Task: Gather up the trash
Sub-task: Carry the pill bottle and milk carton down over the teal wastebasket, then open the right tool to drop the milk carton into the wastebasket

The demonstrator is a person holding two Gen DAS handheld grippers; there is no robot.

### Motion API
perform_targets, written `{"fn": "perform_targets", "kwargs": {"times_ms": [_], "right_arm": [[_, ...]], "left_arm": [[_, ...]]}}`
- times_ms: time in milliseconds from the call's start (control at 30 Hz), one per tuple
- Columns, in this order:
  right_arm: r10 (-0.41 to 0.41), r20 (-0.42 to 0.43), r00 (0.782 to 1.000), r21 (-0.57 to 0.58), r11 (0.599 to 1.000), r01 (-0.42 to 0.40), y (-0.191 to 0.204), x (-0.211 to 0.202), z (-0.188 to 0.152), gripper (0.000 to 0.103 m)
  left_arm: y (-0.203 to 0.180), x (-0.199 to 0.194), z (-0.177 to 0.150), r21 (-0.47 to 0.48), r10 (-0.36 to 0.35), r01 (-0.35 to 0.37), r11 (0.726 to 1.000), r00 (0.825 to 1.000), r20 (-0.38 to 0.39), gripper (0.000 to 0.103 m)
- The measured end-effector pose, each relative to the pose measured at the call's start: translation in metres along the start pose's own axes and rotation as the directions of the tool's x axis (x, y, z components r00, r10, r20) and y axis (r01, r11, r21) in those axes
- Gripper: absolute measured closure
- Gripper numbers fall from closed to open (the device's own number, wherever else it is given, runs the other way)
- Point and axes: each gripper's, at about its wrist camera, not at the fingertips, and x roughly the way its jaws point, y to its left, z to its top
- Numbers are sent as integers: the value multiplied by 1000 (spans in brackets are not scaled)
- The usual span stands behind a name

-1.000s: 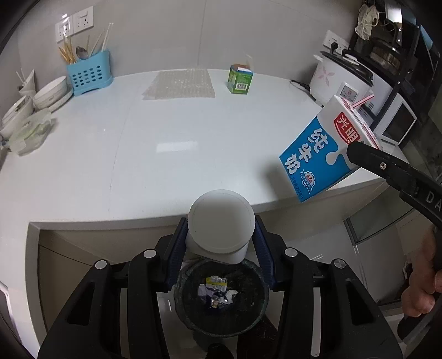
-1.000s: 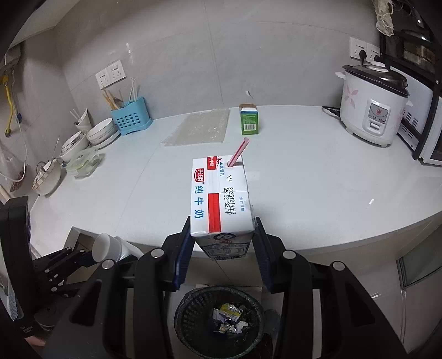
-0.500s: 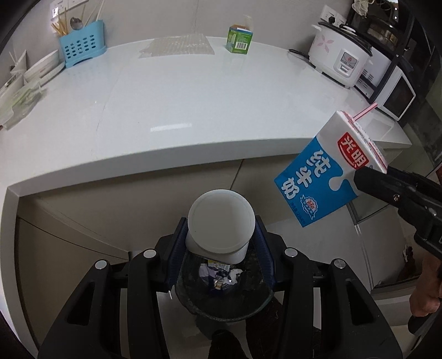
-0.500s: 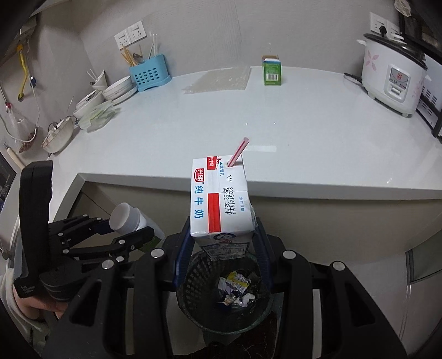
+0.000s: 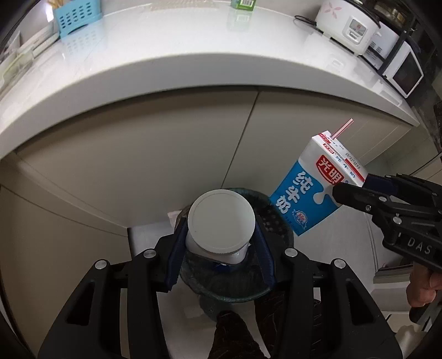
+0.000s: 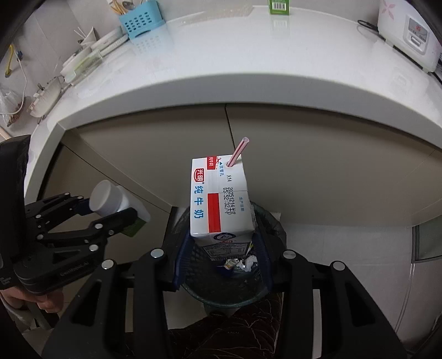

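Now poised above the bin for dropping: left tool clamping white bottle, right tool clamping milk carton.

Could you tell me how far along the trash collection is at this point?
Done: some wrappers already lie in the bin. In hand: the left gripper clamps a white bottle and the right gripper a milk carton, both above the bin. Left: releasing them, then the green carton on the counter.
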Motion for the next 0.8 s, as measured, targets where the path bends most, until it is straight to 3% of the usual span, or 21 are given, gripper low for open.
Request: {"fn": "perform_targets", "kwargs": {"times_ms": [400,700,800], "right_arm": [[-59,-177,983,-75,996,46,21,79,-9,63],[-86,-247,965,-124,991,56,28,107,-9,62],[-94,-238,967,-132,989,64,22,107,-10,47]], "left_arm": [[19,17,-16,-71,15,-20,997,998,-68,58],[27,20,-22,-107,23,-32,994,996,-87,58],[29,25,-21,-115,24,-35,993,995,-97,58]]}}
